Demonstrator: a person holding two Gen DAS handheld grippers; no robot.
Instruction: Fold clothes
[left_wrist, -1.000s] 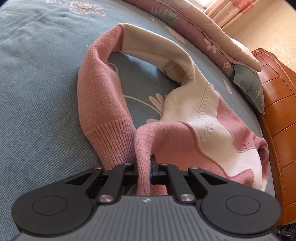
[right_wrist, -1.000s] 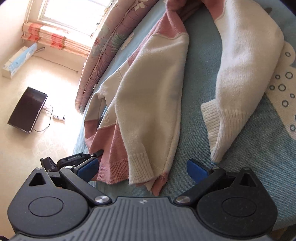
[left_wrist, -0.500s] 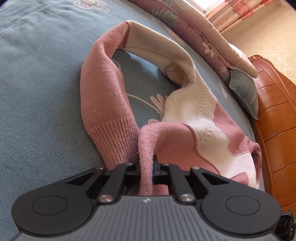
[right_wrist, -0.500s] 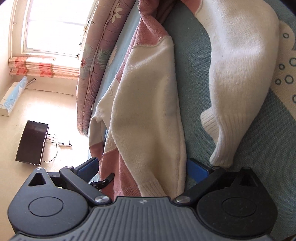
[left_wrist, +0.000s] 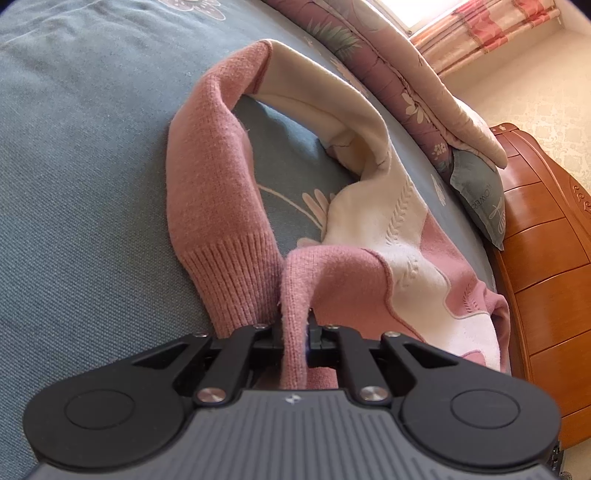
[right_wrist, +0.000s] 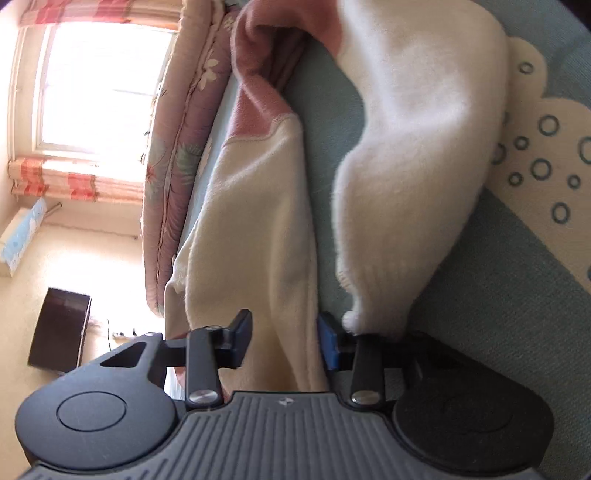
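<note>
A pink and cream knit sweater (left_wrist: 388, 229) lies bunched on the blue-grey bed cover (left_wrist: 74, 184). Its pink sleeve (left_wrist: 210, 177) loops back toward me, ribbed cuff nearest. My left gripper (left_wrist: 295, 328) is shut on a raised fold of pink knit beside that cuff. In the right wrist view the sweater's cream body (right_wrist: 255, 221) runs down between the jaws of my right gripper (right_wrist: 286, 336). Those jaws are closing on it, and the cloth fills the gap between the blue pads. A white sleeve (right_wrist: 424, 147) lies just right of the right finger.
A folded floral quilt (left_wrist: 406, 81) lies along the bed's far side, with a grey pillow (left_wrist: 480, 199) against the wooden bed end (left_wrist: 546, 258). In the right wrist view the bed edge drops to the floor, where a dark box (right_wrist: 59, 328) stands below a bright window (right_wrist: 99, 85).
The right gripper sank, rolled and slid onto the cream hem, and its jaws went from wide apart to closed in on the cloth. The left gripper kept its hold and barely moved.
</note>
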